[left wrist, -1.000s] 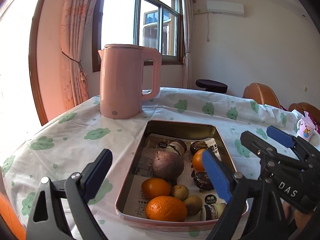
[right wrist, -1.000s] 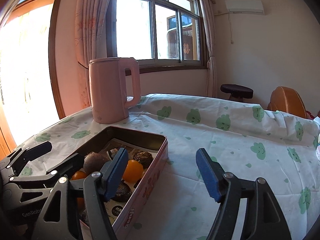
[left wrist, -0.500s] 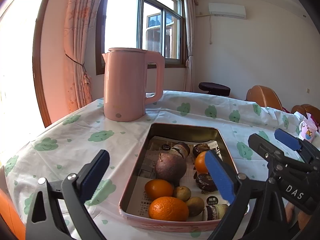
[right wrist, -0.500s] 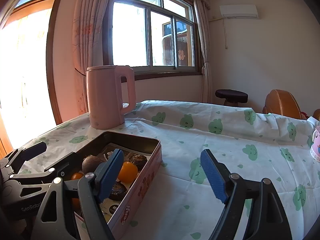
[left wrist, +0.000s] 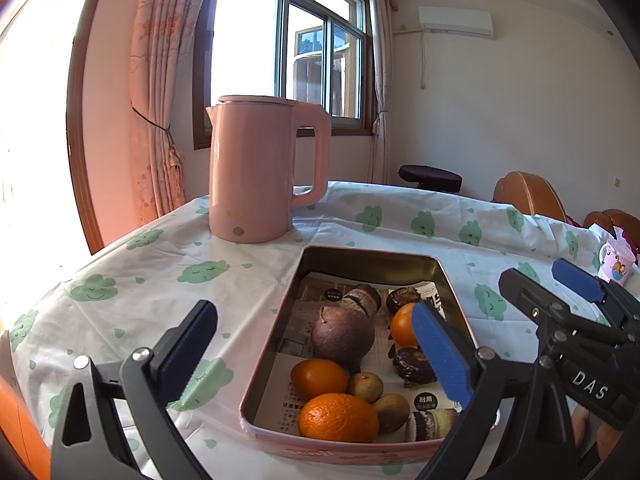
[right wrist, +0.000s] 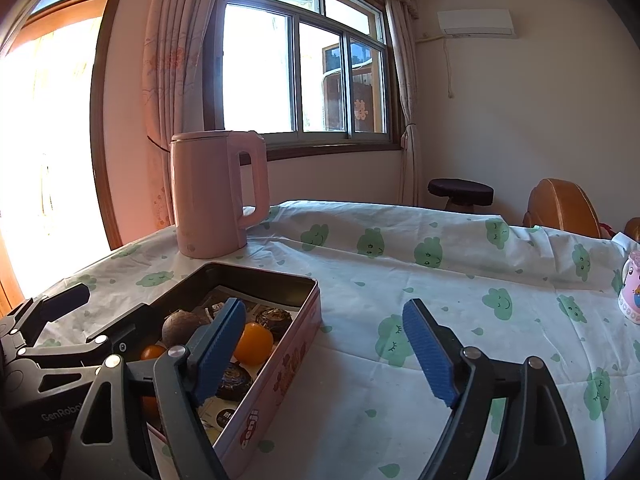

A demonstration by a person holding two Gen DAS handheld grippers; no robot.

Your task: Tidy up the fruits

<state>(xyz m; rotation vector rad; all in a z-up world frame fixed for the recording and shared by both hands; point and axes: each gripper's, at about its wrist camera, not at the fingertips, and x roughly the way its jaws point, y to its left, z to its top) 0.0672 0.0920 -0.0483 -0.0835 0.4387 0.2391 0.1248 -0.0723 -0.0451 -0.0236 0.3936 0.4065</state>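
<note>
left tongs (left wrist: 316, 354) spread wide, nothing between the pads; jaws have just been opening. right tongs (right wrist: 324, 350) also apart and empty, jaws likewise just been opening. pink tin (left wrist: 400, 256) sits on the counter (left wrist: 140, 276) ahead of the left tongs, mostly framed between its two pads, the right pad overlapping the tin's right side in view. from the right tongs the tin (right wrist: 280, 364) lies to the left, the left pad over its near end. inside, on printed paper: large orange (left wrist: 338, 418) nearest the left tongs, a second orange (left wrist: 319, 378) just behind it, a third orange (left wrist: 402, 326) partly hidden by the right pad, a dull purple-brown round fruit (left wrist: 342, 336) mid-tin, two small brown fruits (left wrist: 376, 396) beside the near orange, dark wrapped cakes (left wrist: 412, 366) among them. pink kettle (left wrist: 260, 168) upright beyond the tin's far end. small pink cup (right wrist: 632, 288) far right of the right tongs, at the counter's edge. right tongs (left wrist: 576, 316) show at the right of the left wrist view.
</note>
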